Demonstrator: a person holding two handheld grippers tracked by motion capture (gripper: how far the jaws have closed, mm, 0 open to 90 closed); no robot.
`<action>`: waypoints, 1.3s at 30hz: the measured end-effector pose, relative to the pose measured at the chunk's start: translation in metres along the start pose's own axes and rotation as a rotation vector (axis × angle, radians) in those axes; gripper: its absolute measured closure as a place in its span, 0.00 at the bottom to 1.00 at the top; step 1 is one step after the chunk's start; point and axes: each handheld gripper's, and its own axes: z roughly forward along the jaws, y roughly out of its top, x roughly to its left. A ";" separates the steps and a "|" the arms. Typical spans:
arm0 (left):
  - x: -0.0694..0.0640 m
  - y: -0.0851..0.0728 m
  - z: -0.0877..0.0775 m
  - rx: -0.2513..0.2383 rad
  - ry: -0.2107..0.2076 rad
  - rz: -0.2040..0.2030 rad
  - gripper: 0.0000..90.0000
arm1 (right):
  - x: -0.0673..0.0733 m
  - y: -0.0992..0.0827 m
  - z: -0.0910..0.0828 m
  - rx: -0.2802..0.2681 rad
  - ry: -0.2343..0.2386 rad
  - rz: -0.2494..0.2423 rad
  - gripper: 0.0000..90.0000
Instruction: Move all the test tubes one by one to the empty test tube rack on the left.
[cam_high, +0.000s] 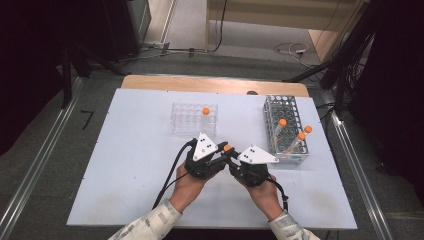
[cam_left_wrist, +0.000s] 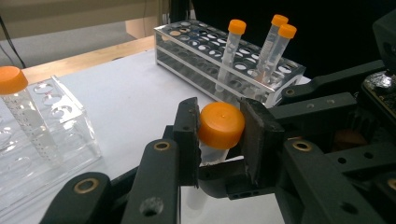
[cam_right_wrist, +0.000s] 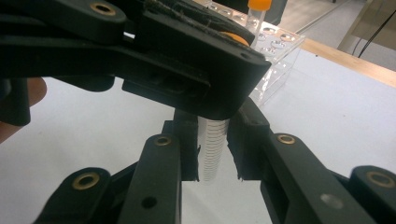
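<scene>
While two hands meet over the white table (cam_high: 125, 165), a single orange-capped tube (cam_high: 227, 148) is held between both tools, just in front of the clear rack (cam_high: 194, 118) and to its right. From above, the left gripper (cam_high: 216, 159) and the right gripper (cam_high: 235, 161) touch nose to nose, and little more than the tube's cap can be made out between them. The left gripper view supplies what the high view lacks: its jaws are clenched on the orange cap (cam_left_wrist: 221, 125), with the clear body hanging below. It also takes in the clear rack's one standing tube (cam_left_wrist: 23, 109) at the left edge and, beyond the cap, the metal rack (cam_left_wrist: 224, 63) with three capped tubes (cam_left_wrist: 268, 46) leaning in it. The right gripper view gives the other half: its own jaws grasp the graduated tube body (cam_right_wrist: 213, 149) lower down, under the dark bulk of the left gripper (cam_right_wrist: 196, 79), with the clear rack behind.
</scene>
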 end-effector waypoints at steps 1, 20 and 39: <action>0.000 0.000 0.000 0.001 0.000 0.001 0.77 | 0.000 0.000 0.000 0.000 0.000 0.000 0.80; 0.008 0.002 -0.003 -0.008 0.003 -0.028 0.78 | -0.003 0.000 0.001 0.020 0.030 0.028 0.53; 0.036 0.011 -0.018 -0.051 0.071 -0.083 0.78 | -0.017 -0.008 -0.010 0.049 0.015 0.079 0.28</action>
